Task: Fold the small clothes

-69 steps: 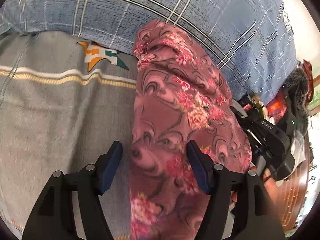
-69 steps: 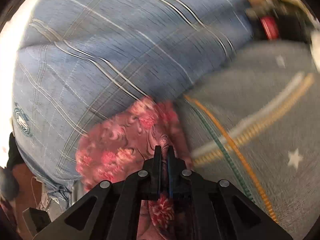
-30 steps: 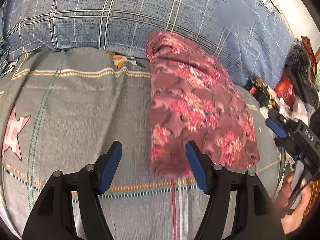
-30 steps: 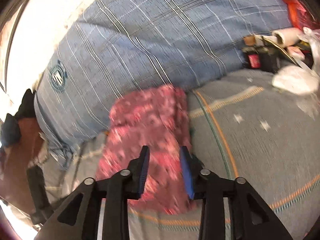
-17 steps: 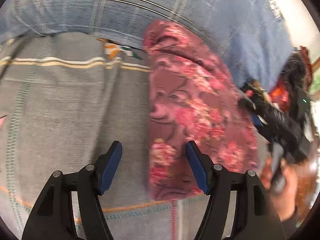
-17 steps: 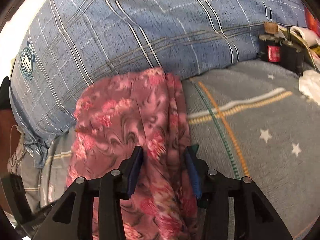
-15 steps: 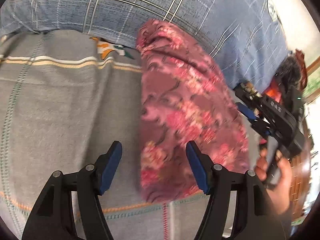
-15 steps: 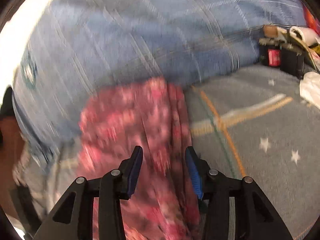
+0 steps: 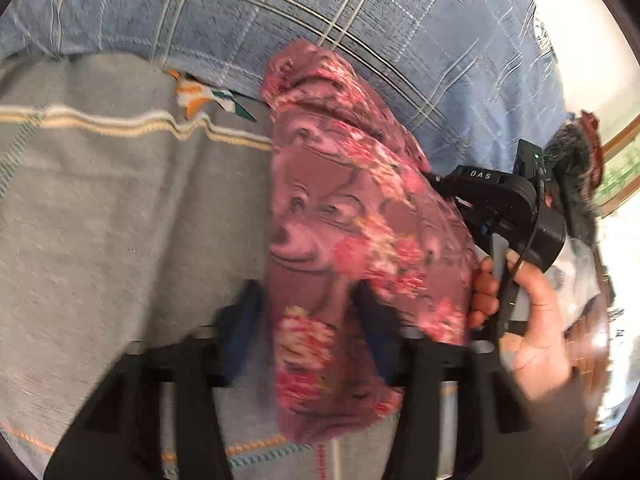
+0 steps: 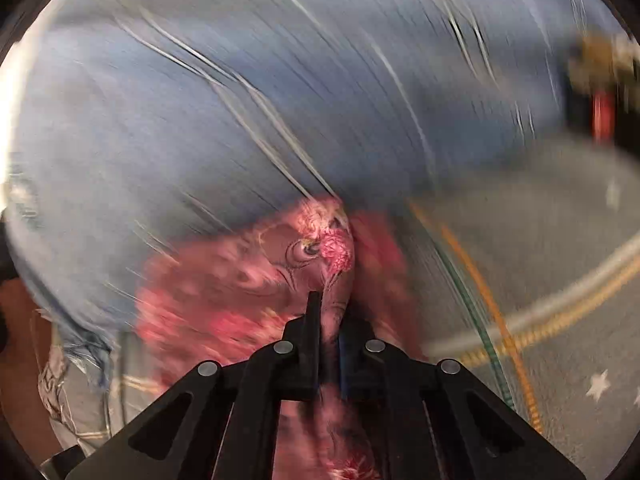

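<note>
Pink flowered cloth (image 9: 352, 240) lies folded into a long strip on a grey bed sheet (image 9: 120, 220), its far end at 12 o'clock resting against a blue checked pillow (image 9: 320, 12). In the left wrist view the strip runs from 12 down to 6 o'clock. The left hand-held gripper (image 9: 308, 328) sits at its near end with one blue pad on each side of the cloth's left part; its jaws have just been closing in on the cloth, and blur hides whether the pads press it yet. At 3 o'clock a person's hand (image 9: 532, 320) holds the black body of the right hand-held gripper (image 9: 496, 200), which reaches the right edge of the cloth. In the right wrist view the right hand-held gripper (image 10: 328, 344) has just closed, its jaws nearly together and pinching a ridge of the pink cloth (image 10: 312, 252) between them. The sheet (image 10: 540, 280) with its orange and green stripes lies at 3 o'clock, the pillow (image 10: 240, 100) at 12; much here is smeared
</note>
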Tool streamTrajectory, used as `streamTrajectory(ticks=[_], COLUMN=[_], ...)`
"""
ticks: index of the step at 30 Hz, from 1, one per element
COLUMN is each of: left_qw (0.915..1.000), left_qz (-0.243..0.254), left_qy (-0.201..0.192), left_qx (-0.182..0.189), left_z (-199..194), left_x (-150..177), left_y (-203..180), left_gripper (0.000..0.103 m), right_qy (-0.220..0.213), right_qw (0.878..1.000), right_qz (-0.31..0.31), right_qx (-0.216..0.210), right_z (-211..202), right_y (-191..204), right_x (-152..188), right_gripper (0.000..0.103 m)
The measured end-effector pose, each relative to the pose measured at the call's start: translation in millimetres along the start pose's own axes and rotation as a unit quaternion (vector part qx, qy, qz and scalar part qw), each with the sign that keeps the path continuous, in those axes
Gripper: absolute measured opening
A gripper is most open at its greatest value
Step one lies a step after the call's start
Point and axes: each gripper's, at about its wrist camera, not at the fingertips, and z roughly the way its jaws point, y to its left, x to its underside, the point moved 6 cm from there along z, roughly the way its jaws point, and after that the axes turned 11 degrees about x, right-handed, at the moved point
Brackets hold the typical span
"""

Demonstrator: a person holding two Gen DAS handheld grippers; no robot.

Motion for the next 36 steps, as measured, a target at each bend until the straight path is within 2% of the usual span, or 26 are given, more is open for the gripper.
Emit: streamTrajectory(ticks=[2,3,4,5,6,7,9,11,12,15,16,17,19,21,22,24,25,26,27,28,30,32,34,36], left_qw=[0.9998,0.9997,0.9993,0.9983,0.9975,0.9971,0.9967,0.9966,0.9967,0.9971,0.9971,0.9971,0.9972,0.9978,0.9980,0.9981,0.9979,0.9976,0.9973,0.9972,0.9977,0.9986,0.9990,0.9981], left_qz=[-0.016,-0.020,-0.029,-0.047,-0.057,-0.060,-0.063,-0.061,-0.058,-0.053,-0.051,-0.050,-0.042,-0.038,-0.035,-0.023,-0.020,-0.018,-0.017,-0.020,-0.026,-0.036,-0.038,-0.035], left_qy=[-0.006,-0.011,-0.014,-0.018,-0.020,-0.021,-0.023,-0.023,-0.023,-0.022,-0.021,-0.019,-0.017,-0.020,-0.026,-0.049,-0.058,-0.065,-0.071,-0.072,-0.062,-0.038,-0.018,-0.005], left_qx=[0.006,0.011,0.018,0.030,0.037,0.041,0.046,0.050,0.051,0.050,0.052,0.054,0.058,0.051,0.046,0.030,0.023,0.016,0.009,0.000,0.003,-0.003,-0.015,-0.050], left_z=[0,-2,-5,-7,-9,-9,-13,-14,-16,-21,-24,-27,-36,-49,-55,-69,-73,-75,-75,-72,-56,-35,-12,6], left_x=[5,6,9,14,19,22,27,31,33,37,40,41,46,47,45,35,29,21,10,-6,-33,-56,-72,-82], left_y=[5,5,6,9,10,11,12,13,14,14,14,15,16,19,19,19,20,20,20,23,18,16,12,13], left_gripper=[0.023,0.020,0.017,0.016,0.015,0.015,0.014,0.014,0.015,0.017,0.019,0.021,0.032,0.043,0.051,0.060,0.064,0.067,0.074,0.078,0.079,0.079,0.079,0.079], right_qy=[-0.029,-0.046,-0.068,-0.075,-0.075,-0.062,-0.036,-0.024,-0.014,0.046,0.036,0.020,0.035,0.028,0.011,-0.009,-0.020,-0.024,-0.023,-0.019,-0.009,-0.005,0.002,0.009], right_qw=[0.999,0.999,0.997,0.996,0.995,0.992,0.984,0.970,0.964,0.952,0.952,0.953,0.958,0.964,0.970,0.981,0.989,0.993,0.996,0.999,0.998,0.997,0.997,0.996], right_qz=[-0.002,-0.008,-0.027,-0.042,-0.062,-0.096,-0.148,-0.215,-0.240,-0.302,-0.304,-0.302,-0.286,-0.264,-0.243,-0.195,-0.149,-0.116,-0.079,-0.040,0.011,0.022,0.017,0.009], right_qx=[0.025,0.027,0.010,-0.002,-0.018,-0.050,-0.089,-0.116,-0.115,-0.003,0.009,0.005,-0.001,-0.016,-0.017,-0.017,-0.017,-0.018,-0.021,-0.032,-0.061,-0.072,-0.077,-0.092], right_z=[-20,-32,-47,-55,-61,-66,-65,-60,-52,8,13,5,-5,-24,-41,-57,-72,-77,-83,-85,-89,-88,-79,-60], right_y=[1,6,18,28,42,64,96,133,148,165,168,171,168,152,134,97,67,44,21,1,-24,-34,-31,-12], right_x=[-2,-3,-5,-5,-3,2,12,29,38,62,65,64,61,50,40,14,0,-12,-20,-28,-32,-34,-31,-14], right_gripper=[0.017,0.017,0.018,0.025,0.039,0.044,0.046,0.042,0.039,0.035,0.035,0.039,0.037,0.038,0.038,0.046,0.049,0.055,0.060,0.061,0.061,0.063,0.063,0.062])
